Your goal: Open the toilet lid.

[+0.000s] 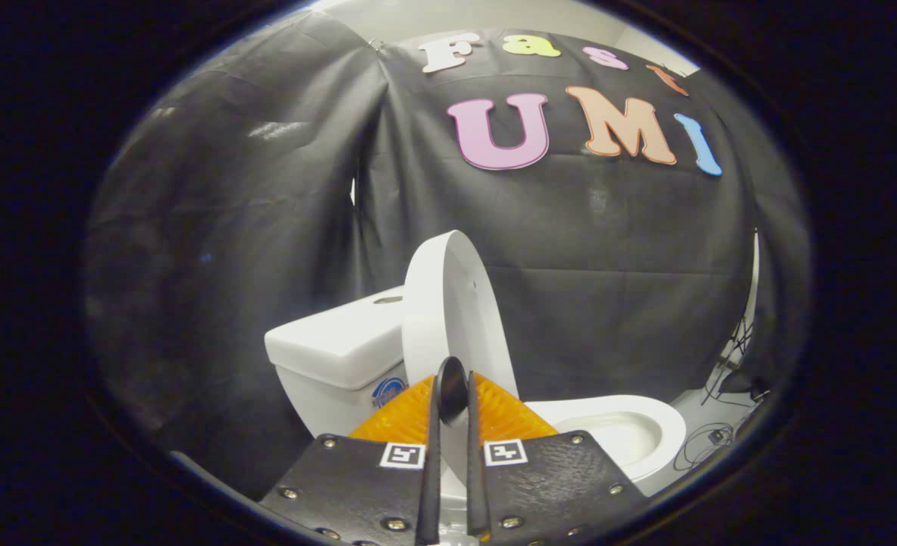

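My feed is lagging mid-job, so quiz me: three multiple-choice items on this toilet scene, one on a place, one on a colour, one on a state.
1. Where does the tank stand relative to the raised toilet lid?
A. right behind it, hinge side
B. ahead of the bowl
C. on top of the lid

2. What colour is the toilet bowl?
A. black
B. white
C. blue

3. How does the lid stand?
A. flat on the bowl
B. raised near upright
C. detached on the floor

Answers:
1 A: the tank sits behind the lid, away from the open bowl.
2 B: rim and basin are white like the tank.
3 B: the lid rises edge-on above the bowl; the gripper has its fingers close on either side of the lid's lower edge, though contact cannot be judged.
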`<move>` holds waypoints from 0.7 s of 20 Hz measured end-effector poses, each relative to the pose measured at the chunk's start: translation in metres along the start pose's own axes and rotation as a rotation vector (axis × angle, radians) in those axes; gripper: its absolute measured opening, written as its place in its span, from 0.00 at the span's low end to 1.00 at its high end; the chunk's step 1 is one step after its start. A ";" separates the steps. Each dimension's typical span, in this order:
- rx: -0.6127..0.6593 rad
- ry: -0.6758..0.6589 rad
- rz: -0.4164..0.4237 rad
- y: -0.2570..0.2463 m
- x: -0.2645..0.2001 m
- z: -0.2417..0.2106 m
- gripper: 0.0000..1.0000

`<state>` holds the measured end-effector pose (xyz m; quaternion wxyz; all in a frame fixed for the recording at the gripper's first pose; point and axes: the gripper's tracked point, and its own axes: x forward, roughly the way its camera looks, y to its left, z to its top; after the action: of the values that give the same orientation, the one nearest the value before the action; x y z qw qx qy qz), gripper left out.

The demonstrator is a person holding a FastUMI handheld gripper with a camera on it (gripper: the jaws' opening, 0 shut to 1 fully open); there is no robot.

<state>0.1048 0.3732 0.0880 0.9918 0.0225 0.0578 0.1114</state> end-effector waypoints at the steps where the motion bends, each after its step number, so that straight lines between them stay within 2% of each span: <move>1: 0.009 0.008 0.005 0.000 -0.001 -0.002 0.18; 5: 0.001 0.011 0.010 -0.006 -0.006 0.000 0.20; 7: 0.010 0.008 0.011 -0.010 -0.011 0.003 0.27; 10: 0.030 0.022 0.020 -0.012 -0.017 0.004 0.30; 13: 0.028 0.008 0.016 -0.021 -0.024 0.010 0.62; 14: 0.035 0.009 0.023 -0.021 -0.026 0.012 0.65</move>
<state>0.0854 0.3469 0.1013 0.9897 0.0401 0.0638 0.1221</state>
